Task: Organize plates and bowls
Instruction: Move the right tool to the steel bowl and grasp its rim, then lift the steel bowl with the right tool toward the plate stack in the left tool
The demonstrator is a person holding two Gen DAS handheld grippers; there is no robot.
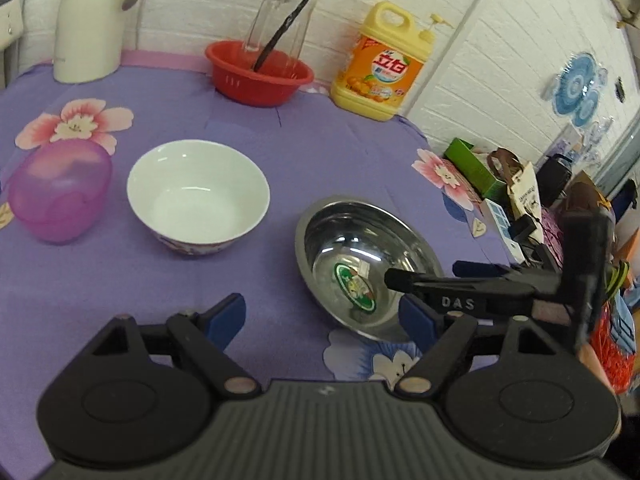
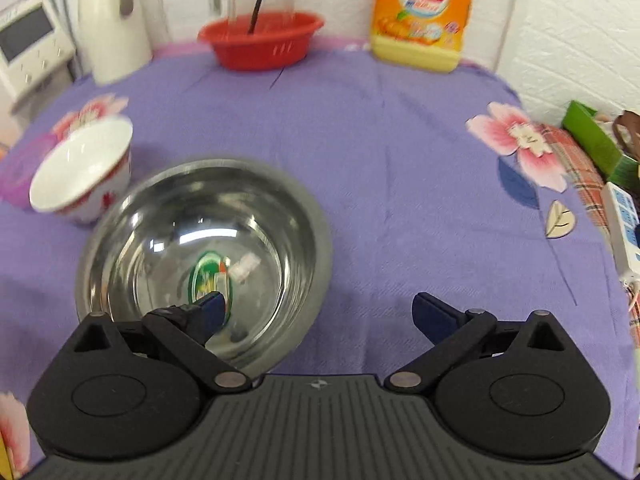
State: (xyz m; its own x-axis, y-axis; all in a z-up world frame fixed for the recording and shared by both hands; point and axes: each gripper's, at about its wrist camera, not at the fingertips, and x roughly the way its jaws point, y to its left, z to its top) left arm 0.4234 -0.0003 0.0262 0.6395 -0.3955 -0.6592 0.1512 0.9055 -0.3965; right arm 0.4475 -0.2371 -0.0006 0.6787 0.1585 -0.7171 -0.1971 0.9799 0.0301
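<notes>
Purple floral cloth covers your worktop [image 1: 320, 152]. Both tongs gape wide and empty: left tongs [image 1: 320, 316], right tongs [image 2: 316, 312] straddling the steel bowl [image 2: 208, 248] rim. Next, likely pinch it and nest bowls beside the white bowl [image 1: 198, 194].

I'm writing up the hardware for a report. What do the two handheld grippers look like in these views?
Both look alike. The left gripper and right gripper each have a ribbed dark grey body, two round black hubs, black linkage arms with metal pivot pins, and dark blue fingertip pads. Seen from the left camera, the right gripper's side bears white letters "DAS". No cables or sleeves are visible.
</notes>
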